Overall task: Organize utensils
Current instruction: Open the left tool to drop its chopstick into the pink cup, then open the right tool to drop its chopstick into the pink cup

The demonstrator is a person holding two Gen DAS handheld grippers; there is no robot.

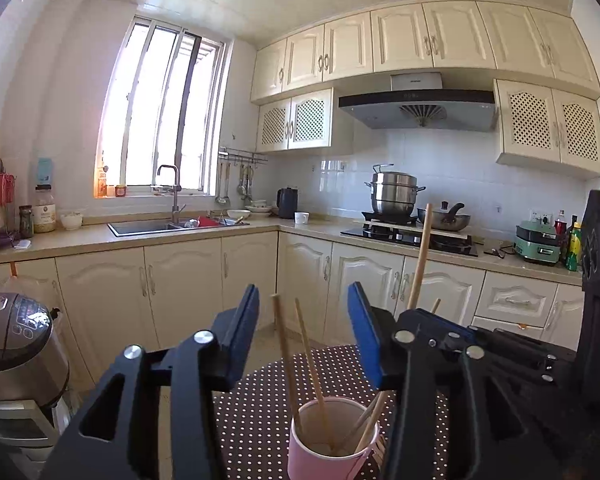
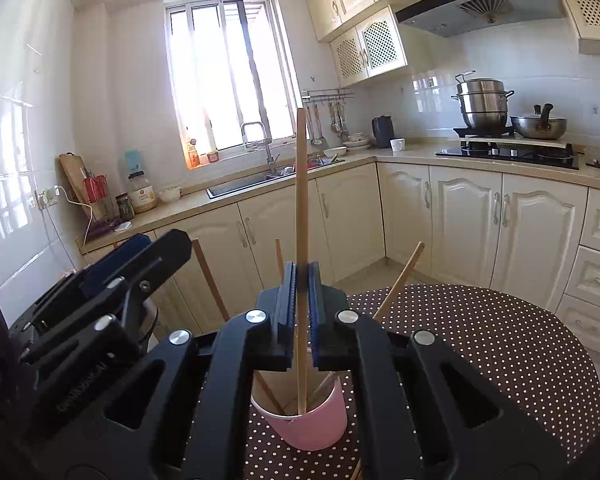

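Observation:
A pink paper cup (image 1: 332, 450) stands on the dotted brown table (image 1: 260, 396) and holds several wooden chopsticks (image 1: 286, 356). My left gripper (image 1: 304, 300) is open, its blue pads either side of two chopsticks above the cup. My right gripper (image 2: 301, 276) is shut on one upright chopstick (image 2: 301, 184) whose lower end is inside the cup (image 2: 312, 424). The right gripper also shows in the left wrist view (image 1: 440, 320), just right of the cup.
A rice cooker (image 1: 16, 340) stands to the left below the table level. Cream cabinets, a sink (image 1: 148, 227) and a stove with pots (image 1: 396, 196) line the far walls. The table's bare dotted cloth (image 2: 500, 344) extends to the right.

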